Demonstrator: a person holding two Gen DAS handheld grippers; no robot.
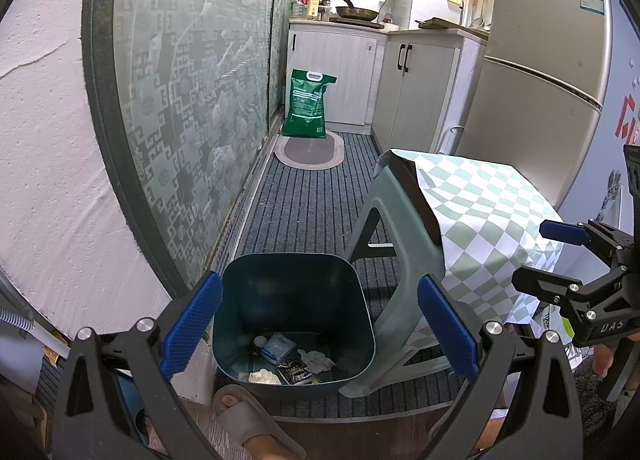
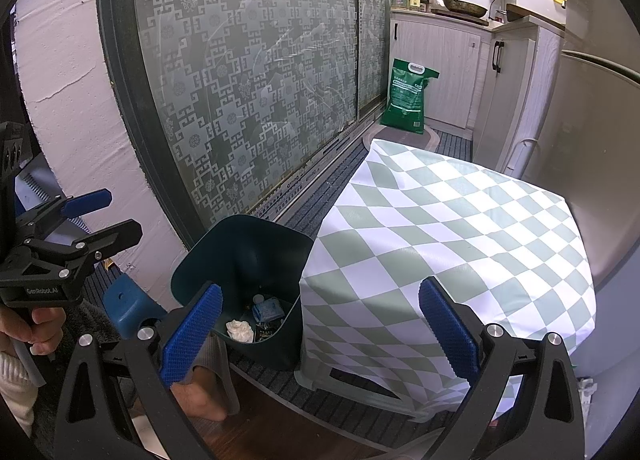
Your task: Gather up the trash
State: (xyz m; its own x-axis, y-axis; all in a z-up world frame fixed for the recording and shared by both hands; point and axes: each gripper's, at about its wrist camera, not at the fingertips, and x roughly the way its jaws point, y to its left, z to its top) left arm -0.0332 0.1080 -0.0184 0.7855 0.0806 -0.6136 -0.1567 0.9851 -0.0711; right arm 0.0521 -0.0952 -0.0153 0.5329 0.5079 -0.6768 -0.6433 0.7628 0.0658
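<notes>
A dark teal trash bin (image 1: 288, 288) stands on the floor beside a stool; it also shows in the right wrist view (image 2: 240, 256). Inside lie crumpled white tissues (image 1: 264, 376), a blue-white packet (image 1: 278, 346) and a dark wrapper (image 1: 296, 372). My left gripper (image 1: 320, 330) is open and empty, above the bin's near side. My right gripper (image 2: 320, 332) is open and empty, over the near edge of the checkered cloth (image 2: 448, 244). The right gripper (image 1: 544, 256) shows at the right of the left wrist view; the left gripper (image 2: 104, 215) shows at the left of the right wrist view.
A grey-green plastic stool (image 1: 384, 260) under the green-white checkered cloth (image 1: 488, 215) stands right of the bin. A frosted sliding door (image 1: 192, 99) runs along the left. A green sack (image 1: 306, 103), cabinets and a fridge (image 1: 540, 71) stand behind. A sandalled foot (image 1: 248, 420) is near the bin.
</notes>
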